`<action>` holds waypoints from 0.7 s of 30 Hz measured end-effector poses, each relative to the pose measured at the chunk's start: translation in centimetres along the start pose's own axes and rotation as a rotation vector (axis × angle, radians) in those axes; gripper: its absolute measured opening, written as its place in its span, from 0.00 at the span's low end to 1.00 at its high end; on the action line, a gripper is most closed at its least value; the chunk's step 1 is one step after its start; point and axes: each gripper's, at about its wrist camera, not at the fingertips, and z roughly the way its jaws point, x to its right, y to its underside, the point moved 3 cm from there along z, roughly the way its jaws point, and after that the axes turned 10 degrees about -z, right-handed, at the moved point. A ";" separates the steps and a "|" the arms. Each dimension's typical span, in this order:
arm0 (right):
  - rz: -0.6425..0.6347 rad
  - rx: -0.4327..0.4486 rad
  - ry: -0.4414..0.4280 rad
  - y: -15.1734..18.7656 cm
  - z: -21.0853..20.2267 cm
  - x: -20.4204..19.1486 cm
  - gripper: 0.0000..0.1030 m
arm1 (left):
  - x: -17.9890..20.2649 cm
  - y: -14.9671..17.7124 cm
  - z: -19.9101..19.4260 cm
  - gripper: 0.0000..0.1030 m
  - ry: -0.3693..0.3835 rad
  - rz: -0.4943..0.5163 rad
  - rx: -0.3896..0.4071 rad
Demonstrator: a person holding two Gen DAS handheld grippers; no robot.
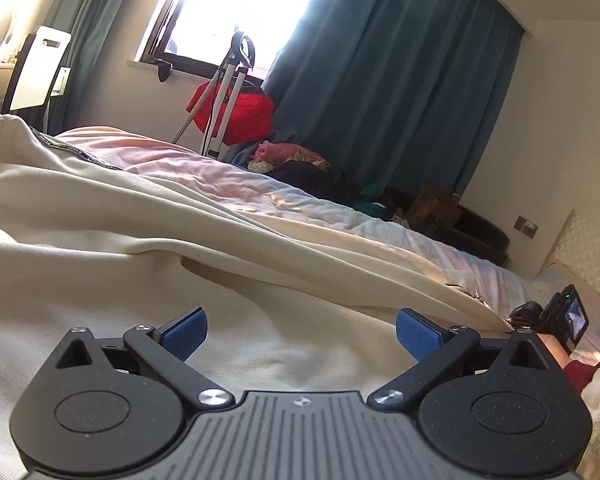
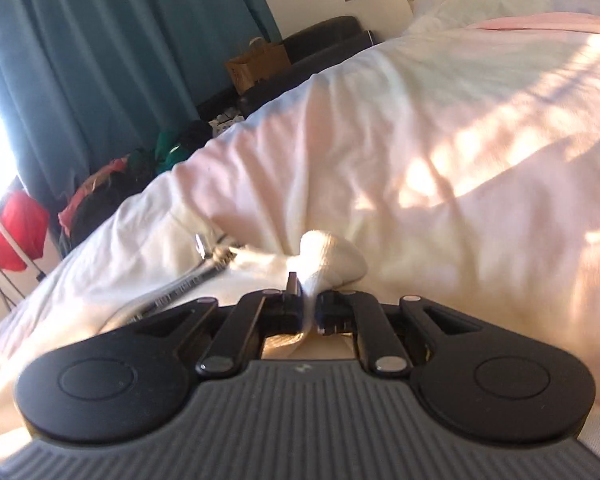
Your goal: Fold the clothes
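bright sun pours through the window (image 1: 224, 4), teal curtains (image 1: 384, 92) hanging on both sides; pale walls (image 1: 560, 120), a bed (image 2: 440, 128) in pink-white bedding, a white chair (image 1: 40, 68) far left.

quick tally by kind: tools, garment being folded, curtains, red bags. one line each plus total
Tools: 2, left tool open, right tool shut on fabric
Cream garment: 1
Teal curtains: 2, one each side of the window
Red bag: 1
Total: 6
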 end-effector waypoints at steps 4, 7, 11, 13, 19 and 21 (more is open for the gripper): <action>-0.019 -0.045 -0.040 -0.5 -1.0 -0.7 0.21 | 0.2 -0.3 0.0 0.99 -0.008 0.013 0.004; -0.077 -0.039 -0.088 -1.2 -3.3 -1.8 0.80 | 0.4 -0.3 -0.3 0.99 -0.018 0.036 0.009; -0.209 0.015 -0.172 -1.3 -8.8 -4.4 0.85 | 0.9 -0.5 -1.0 0.99 -0.028 0.072 0.019; -0.262 0.030 -0.202 -1.4 -12.4 -5.7 0.85 | 1.1 -0.5 -1.6 0.99 -0.039 0.073 0.015; -0.304 0.125 -0.324 0.0 -25.1 -8.6 0.85 | 1.3 -0.4 -6.5 0.99 -0.067 0.076 0.011; -0.351 0.104 -0.367 0.8 -27.6 -9.3 0.85 | 1.5 -0.5 -7.8 0.99 -0.090 0.088 0.025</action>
